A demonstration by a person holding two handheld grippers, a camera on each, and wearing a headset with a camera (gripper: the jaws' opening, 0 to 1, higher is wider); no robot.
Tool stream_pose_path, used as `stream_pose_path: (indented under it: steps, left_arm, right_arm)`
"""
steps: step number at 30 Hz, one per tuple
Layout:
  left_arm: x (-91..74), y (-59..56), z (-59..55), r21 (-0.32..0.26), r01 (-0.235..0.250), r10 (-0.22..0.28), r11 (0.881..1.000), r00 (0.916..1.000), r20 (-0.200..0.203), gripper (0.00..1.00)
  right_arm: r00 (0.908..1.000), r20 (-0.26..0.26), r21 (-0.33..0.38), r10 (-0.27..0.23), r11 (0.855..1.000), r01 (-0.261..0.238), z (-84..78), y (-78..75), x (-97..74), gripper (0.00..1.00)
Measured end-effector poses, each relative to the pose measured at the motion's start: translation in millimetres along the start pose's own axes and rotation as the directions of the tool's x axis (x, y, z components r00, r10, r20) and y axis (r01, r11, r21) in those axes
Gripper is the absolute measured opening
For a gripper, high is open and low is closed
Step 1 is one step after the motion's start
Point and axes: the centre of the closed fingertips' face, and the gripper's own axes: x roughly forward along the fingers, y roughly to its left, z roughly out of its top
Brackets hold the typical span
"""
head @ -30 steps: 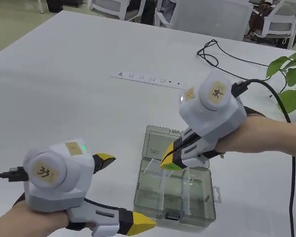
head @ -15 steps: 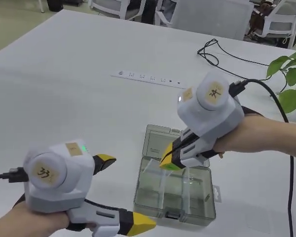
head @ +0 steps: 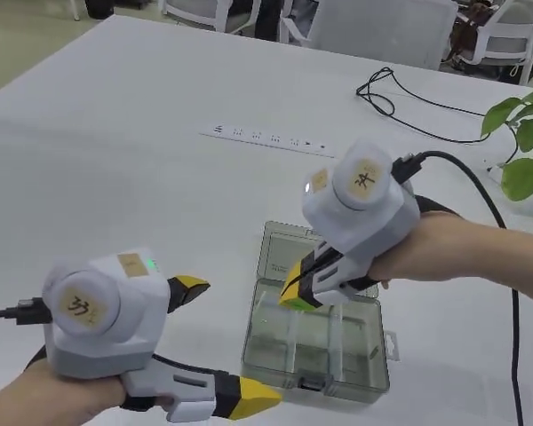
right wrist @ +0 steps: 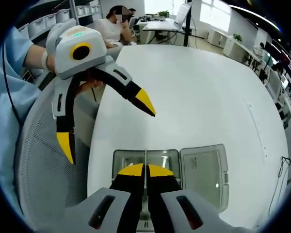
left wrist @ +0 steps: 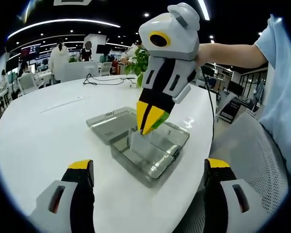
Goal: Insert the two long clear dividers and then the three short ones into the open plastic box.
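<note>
Mid-task, judging by layout. Clenched in right claw (head: 295, 297): one clear divider (right wrist: 145, 157), poised edge-on at hinge side of open plastic box (head: 275, 368) on table (head: 160, 177). Inside box, seemingly two upright dividers seated; exact count unclear. Left claw (head: 229, 342) released, empty, near box. Left to do: seat held divider, then remainder.

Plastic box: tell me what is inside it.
Inside the plastic box, clear dividers stand upright. The right gripper and its held divider cover the far left part, so what lies beneath them is hidden.
</note>
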Motion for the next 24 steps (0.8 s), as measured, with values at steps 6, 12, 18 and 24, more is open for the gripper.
stream_pose_path:
  steps: [6,12,18,24]
  left_arm:
    - [0.4,-1.2,-0.4,-0.003,0.003,-0.003,1.0,1.0,0.0,0.96]
    - [1.4,-2.1,-0.3,-0.001,0.008,-0.008,1.0,1.0,-0.001,0.96]
    - [1.2,-2.5,-0.8,-0.003,0.01,-0.01,1.0,1.0,-0.002,0.96]
    - [0.3,-2.2,-2.0,-0.006,0.008,-0.008,1.0,1.0,-0.003,0.95]
  right_arm:
    - [0.9997,0.014,0.014,-0.019,1.0,0.018,-2.7,-2.4,5.0,0.02]
    - [0.9998,0.016,0.019,-0.016,1.0,0.015,-3.9,-3.3,9.1,0.02]
    - [0.9999,0.011,0.014,-0.003,1.0,0.003,-6.0,-1.9,13.2,0.02]
    - [1.0,0.004,0.015,-0.004,1.0,0.004,-7.0,-2.0,17.8,0.02]
